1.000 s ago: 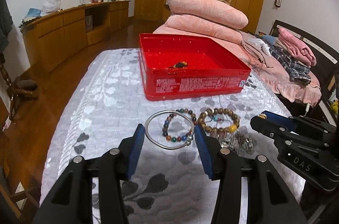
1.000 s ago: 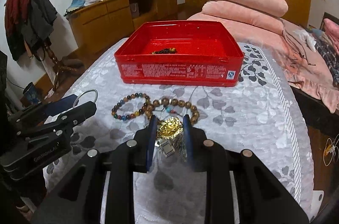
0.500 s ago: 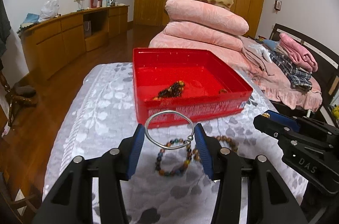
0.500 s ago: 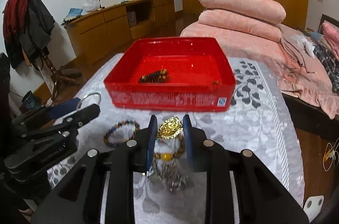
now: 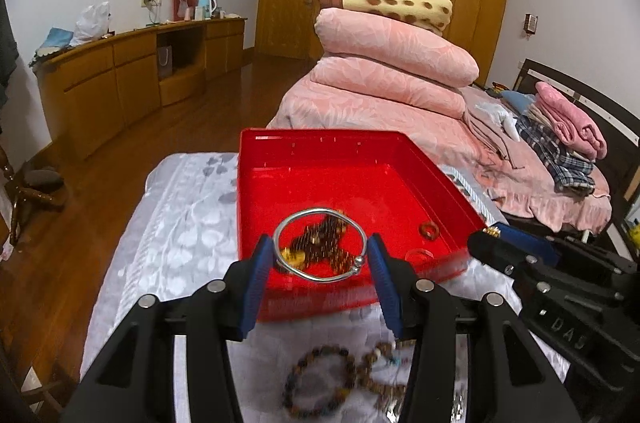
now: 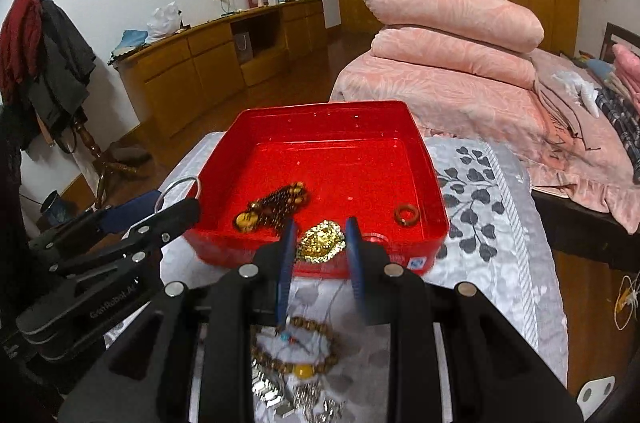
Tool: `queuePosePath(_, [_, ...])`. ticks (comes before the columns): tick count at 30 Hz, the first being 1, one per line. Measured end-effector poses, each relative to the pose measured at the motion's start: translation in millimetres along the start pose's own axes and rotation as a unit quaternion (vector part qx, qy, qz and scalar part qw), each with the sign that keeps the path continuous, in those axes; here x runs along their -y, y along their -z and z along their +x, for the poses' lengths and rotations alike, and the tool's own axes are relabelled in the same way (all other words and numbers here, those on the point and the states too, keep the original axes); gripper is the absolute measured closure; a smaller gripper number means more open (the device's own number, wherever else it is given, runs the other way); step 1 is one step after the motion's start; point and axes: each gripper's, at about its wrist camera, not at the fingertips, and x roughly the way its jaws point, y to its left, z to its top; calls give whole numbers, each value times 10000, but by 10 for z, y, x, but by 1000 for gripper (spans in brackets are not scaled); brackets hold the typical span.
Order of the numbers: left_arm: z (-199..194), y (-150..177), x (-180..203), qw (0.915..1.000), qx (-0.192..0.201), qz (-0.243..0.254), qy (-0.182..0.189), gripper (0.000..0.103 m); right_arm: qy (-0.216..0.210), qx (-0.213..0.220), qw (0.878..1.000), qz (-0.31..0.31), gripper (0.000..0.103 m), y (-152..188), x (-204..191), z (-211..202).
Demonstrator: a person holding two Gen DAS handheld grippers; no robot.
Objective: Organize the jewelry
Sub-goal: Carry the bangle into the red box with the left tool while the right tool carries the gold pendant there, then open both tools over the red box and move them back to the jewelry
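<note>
My left gripper (image 5: 320,255) is shut on a silver bangle (image 5: 320,215), held over the near edge of the red box (image 5: 248,159). My right gripper (image 6: 320,243) is shut on a gold pendant (image 6: 322,245), held over the box's (image 6: 400,111) near wall. Inside the box lie a dark beaded bracelet (image 6: 276,203), a brown ring (image 6: 406,215) and a clear ring (image 5: 418,256). On the cloth below lie a multicoloured bead bracelet (image 5: 316,383), a brown bead bracelet (image 6: 296,347) with a yellow bead, and silver pieces (image 6: 280,395).
The box stands on a table with a grey leaf-pattern cloth (image 6: 488,207). A bed with stacked pink quilts (image 5: 392,63) lies behind and to the right. A wooden cabinet (image 5: 120,71) runs along the left wall. A coat stand (image 6: 48,63) is at far left.
Both grippers have risen and moved forward with their pieces, from above the loose bracelets to over the near edge of the red box.
</note>
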Motion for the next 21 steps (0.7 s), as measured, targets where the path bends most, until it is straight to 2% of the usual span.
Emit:
queuePosePath(9, [396, -227, 17, 9999, -130, -95, -4, 55, 68, -159, 9997, 165, 79, -226, 108, 372])
queuePosePath(18, [755, -251, -21, 9992, -380, -116, -56, 55, 147, -370, 9988, 274, 79, -281, 222, 681])
queuePosePath(20, [802, -244, -35, 9990, -414, -151, -46, 54, 202, -372, 9987, 286, 75, -271, 244, 705])
queuePosePath(21, [812, -247, -34, 9989, -428, -162, -32, 54, 236, -371, 9986, 298, 67, -267, 258, 716])
